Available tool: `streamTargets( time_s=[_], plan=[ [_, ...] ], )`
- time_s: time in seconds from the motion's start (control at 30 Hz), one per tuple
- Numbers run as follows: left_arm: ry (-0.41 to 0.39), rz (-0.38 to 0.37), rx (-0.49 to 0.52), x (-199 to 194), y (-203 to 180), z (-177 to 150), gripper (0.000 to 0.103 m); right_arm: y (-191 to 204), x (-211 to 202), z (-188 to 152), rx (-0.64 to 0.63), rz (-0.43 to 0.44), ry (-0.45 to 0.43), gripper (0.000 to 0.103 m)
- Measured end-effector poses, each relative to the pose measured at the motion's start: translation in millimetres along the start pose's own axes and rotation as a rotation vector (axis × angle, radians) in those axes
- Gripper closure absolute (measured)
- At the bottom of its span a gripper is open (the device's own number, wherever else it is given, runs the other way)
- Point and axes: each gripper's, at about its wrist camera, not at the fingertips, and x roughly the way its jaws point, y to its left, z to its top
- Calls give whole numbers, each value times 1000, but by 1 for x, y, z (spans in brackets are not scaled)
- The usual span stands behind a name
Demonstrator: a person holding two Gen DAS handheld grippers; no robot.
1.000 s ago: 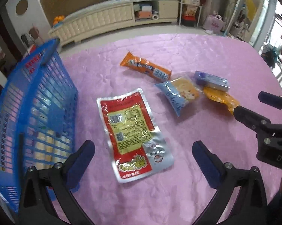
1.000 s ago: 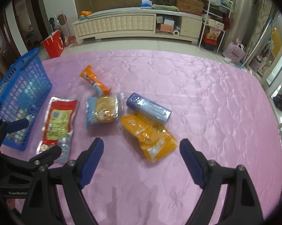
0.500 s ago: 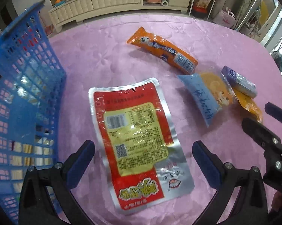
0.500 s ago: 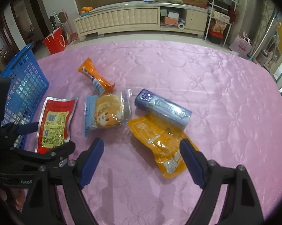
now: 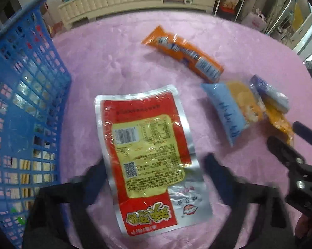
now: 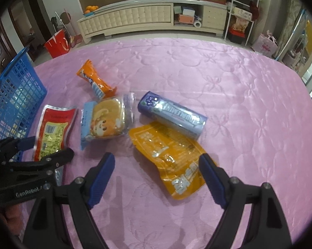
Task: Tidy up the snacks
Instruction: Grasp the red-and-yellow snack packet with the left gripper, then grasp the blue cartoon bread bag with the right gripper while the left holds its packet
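The left gripper (image 5: pixel 154 178) jaws are being closed around the red-and-silver pouch (image 5: pixel 147 159), apparently not yet pinching it, just right of the blue basket (image 5: pixel 25 112); the right gripper (image 6: pixel 156 178) is being held wide over the orange pouch (image 6: pixel 172 155).

Left gripper (image 5: pixel 154 178): fingers motion-blurred. Blue basket (image 5: pixel 21 112): cut off at left edge, contents indistinct through mesh. Red foil pouch (image 6: pixel 52 128): near end hidden behind left gripper. Yellow pouch (image 5: pixel 280 120): partly covered.

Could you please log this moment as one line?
left gripper: jaws closing around red packet | right gripper: open over yellow pouch | basket: left
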Motion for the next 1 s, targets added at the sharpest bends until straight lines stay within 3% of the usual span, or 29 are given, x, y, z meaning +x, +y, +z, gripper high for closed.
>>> streamTargets(
  time_s=[0.07, 0.27, 0.5, 0.67, 0.8, 0.93, 1.0],
  plan=[
    [-7, 4, 14, -3, -2, -2, 40, 4, 0, 0, -7, 10, 0, 17],
    [-52, -5, 20, -5, -1, -6, 44, 16, -5, 2, -24, 85, -21, 17],
    [-53, -24, 32, -6, 4, -10, 47, 18, 0, 14, -33, 75, -16, 17],
    [-52, -47, 33, -14, 5, -14, 48, 27, 3, 18, -46, 151, 0, 17],
    [-46, -106, -12, -19, 17, -11, 52, 32, 7, 29, -64, 116, 15, 17],
    [-65, -138, -30, -28, 32, -4, 75, 41, 18, 37, -99, 88, 61, 17],
    [-47, -152, -17, -25, 37, -1, 75, 46, 24, 37, -101, 114, 83, 17]
  ],
)
